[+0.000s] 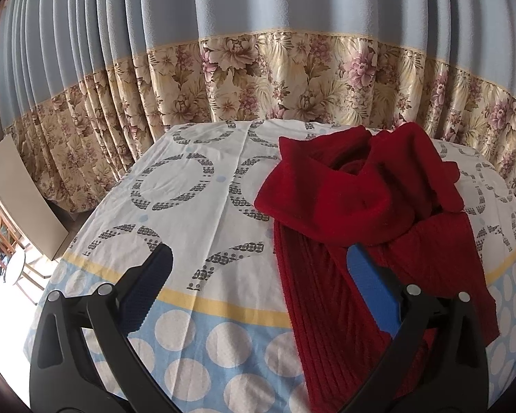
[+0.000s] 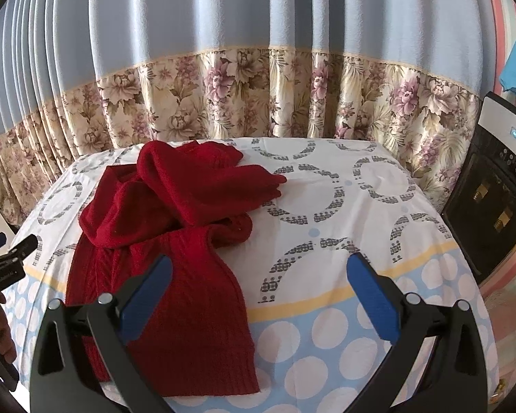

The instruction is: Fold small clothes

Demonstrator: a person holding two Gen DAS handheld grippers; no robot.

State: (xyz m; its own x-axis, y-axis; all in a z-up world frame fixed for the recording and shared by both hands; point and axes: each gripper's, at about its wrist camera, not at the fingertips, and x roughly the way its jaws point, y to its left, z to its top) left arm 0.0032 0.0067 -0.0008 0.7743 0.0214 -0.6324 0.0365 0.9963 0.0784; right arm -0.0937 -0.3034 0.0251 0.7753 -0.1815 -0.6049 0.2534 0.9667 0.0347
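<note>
Left gripper (image 1: pixel 258 268), right gripper (image 2: pixel 258 272): both spread wide, empty, flanking red sweater (image 1: pixel 354 199) hem at table (image 1: pixel 206 313) near edge; long axis toward far edge.

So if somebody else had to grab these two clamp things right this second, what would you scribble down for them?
Left gripper: wide open, nothing in it, above the near edge of the table beside the sweater.
Right gripper: wide open, nothing in it, also above the near edge.
Red knitted sweater: lies crumpled on the patterned tablecloth, sleeves bunched in a heap at the far end, the ribbed hem hanging over the near edge.
Done: nothing yet, no fold is visible.
Left: probably spread the sweater flat, pull the sleeves out, then fold sleeves in and fold the body over.
</note>
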